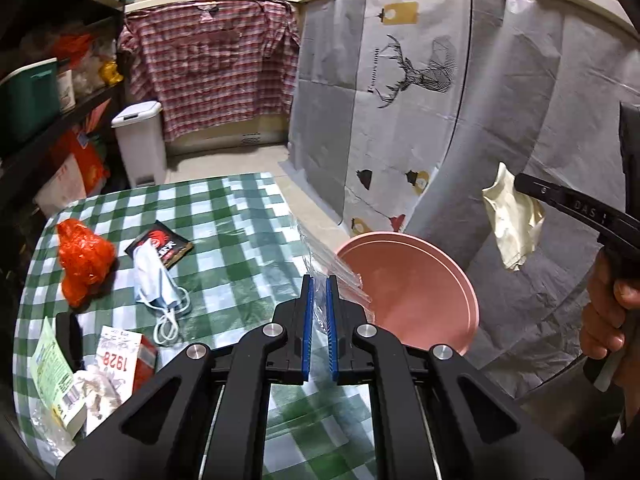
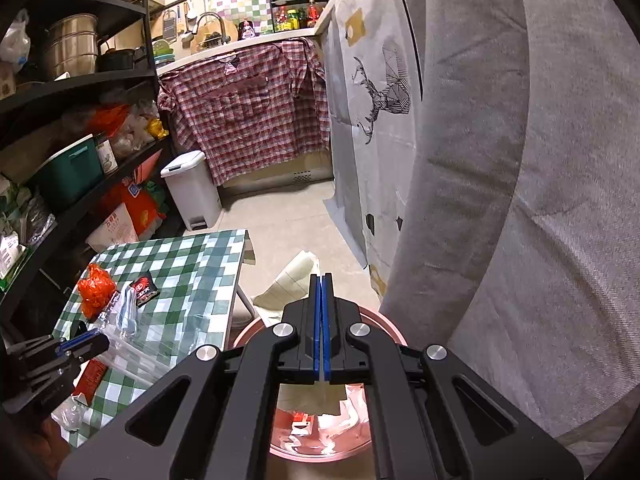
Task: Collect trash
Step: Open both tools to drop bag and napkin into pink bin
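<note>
Left claw (image 1: 319,280) pinches crinkled clear plastic wrapper (image 1: 334,268).

Both views look forward and downward along their own tongs. The left wrist view sits close above the checkered surface (image 1: 224,240), facing the far plaid shirt (image 1: 212,64). The right wrist view hangs over the pink bin (image 2: 256,328), right of the surface. Both share surface, shirt and white pedal bin (image 1: 140,140).

glossy checked tablecloth (image 1: 240,216), crinkly clear plastic wrapper (image 1: 332,276), smooth pink bin (image 1: 420,292)
</note>
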A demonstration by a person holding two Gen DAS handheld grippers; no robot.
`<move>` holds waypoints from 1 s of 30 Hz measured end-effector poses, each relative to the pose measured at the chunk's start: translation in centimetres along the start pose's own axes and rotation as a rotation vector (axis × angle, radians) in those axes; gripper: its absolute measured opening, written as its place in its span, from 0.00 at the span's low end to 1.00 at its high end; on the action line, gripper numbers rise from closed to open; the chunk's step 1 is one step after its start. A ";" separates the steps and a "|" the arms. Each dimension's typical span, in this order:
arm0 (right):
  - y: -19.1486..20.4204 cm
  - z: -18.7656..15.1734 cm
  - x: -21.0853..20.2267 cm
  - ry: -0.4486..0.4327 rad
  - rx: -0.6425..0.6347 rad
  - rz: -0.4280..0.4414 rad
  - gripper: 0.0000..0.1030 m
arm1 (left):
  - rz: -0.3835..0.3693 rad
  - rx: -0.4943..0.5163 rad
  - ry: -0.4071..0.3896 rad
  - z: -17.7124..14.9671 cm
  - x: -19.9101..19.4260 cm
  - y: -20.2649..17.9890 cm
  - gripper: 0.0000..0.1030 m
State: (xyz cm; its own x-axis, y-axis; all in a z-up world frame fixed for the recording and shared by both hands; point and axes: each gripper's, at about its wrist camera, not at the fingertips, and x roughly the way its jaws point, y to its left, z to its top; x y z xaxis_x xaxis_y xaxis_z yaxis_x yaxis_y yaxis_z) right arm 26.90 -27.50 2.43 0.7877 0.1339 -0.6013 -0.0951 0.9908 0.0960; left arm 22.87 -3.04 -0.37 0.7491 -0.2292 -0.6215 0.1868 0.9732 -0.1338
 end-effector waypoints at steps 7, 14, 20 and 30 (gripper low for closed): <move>0.2 -0.9 1.6 0.047 0.007 0.003 0.01 | -0.018 0.007 0.018 0.0 1.3 -1.3 0.06; 0.1 -1.5 2.8 0.076 0.017 -0.004 0.02 | -0.033 0.025 0.051 0.0 3.7 -3.1 0.06; 0.0 -2.3 4.5 0.121 0.024 -0.017 0.05 | -0.027 0.016 0.094 -0.5 6.2 -3.8 0.07; 0.4 -2.9 5.4 0.155 0.031 -0.032 0.24 | -0.042 -0.040 0.104 -0.4 6.0 -2.5 0.26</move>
State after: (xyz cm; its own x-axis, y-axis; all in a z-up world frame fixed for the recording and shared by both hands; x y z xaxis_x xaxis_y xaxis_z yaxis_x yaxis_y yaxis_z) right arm 29.34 -26.37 -3.09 0.6862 0.1061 -0.7197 -0.0507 0.9939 0.0982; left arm 26.60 -6.86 -4.09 0.6708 -0.2692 -0.6911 0.1899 0.9631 -0.1907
